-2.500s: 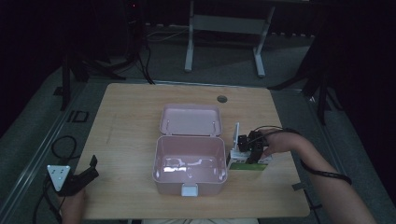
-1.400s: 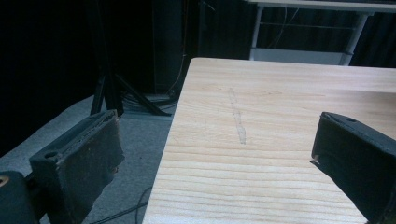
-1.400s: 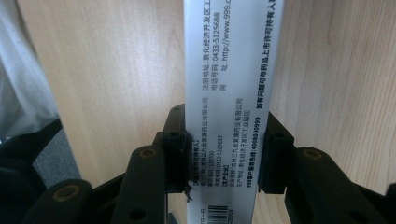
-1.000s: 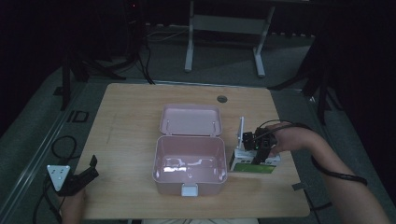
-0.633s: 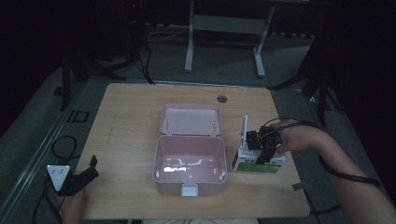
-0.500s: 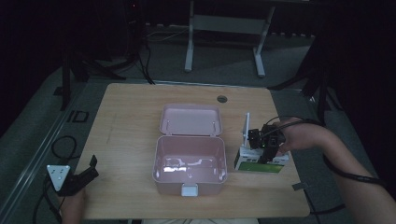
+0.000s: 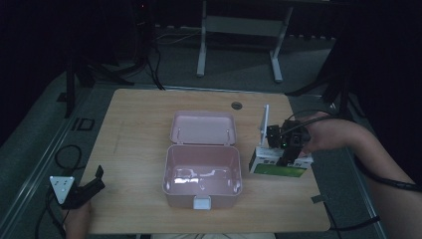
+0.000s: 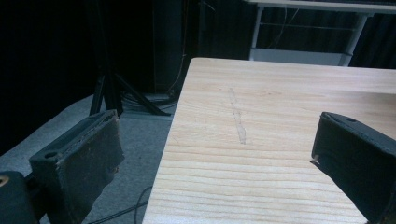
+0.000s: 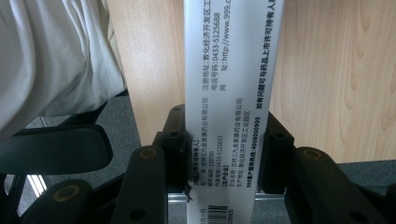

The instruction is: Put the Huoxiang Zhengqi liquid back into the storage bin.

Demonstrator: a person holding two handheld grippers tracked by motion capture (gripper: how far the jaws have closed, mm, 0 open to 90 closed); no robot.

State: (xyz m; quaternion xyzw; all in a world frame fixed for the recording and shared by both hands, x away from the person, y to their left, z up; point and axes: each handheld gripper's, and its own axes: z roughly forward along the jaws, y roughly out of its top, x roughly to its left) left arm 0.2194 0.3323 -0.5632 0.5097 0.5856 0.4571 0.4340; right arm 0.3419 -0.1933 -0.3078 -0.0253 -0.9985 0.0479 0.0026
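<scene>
A pink lunch box [image 7: 203,174] lies open in the middle of the wooden table [image 7: 139,134], its lid flat behind it. To its right a white and green medicine carton [image 7: 278,164] rests on the table near the right edge. My right gripper [image 7: 288,147] is shut on this carton from above; in the right gripper view the carton's white printed side [image 9: 229,93] runs up between the jaws. My left gripper [image 7: 87,186] sits at the table's front left corner, open and holding nothing, with its jaws wide apart over the table edge [image 8: 173,140].
A round cable hole [image 7: 236,105] marks the table's far side. A white upright strip [image 7: 264,124] stands behind the carton. Black stands and cables [image 7: 144,59] crowd the dark floor beyond the table. A white garment [image 9: 51,60] shows beside the table edge.
My right gripper has carried the carton a little to the right, away from the lunch box's side. My left gripper has stayed still.
</scene>
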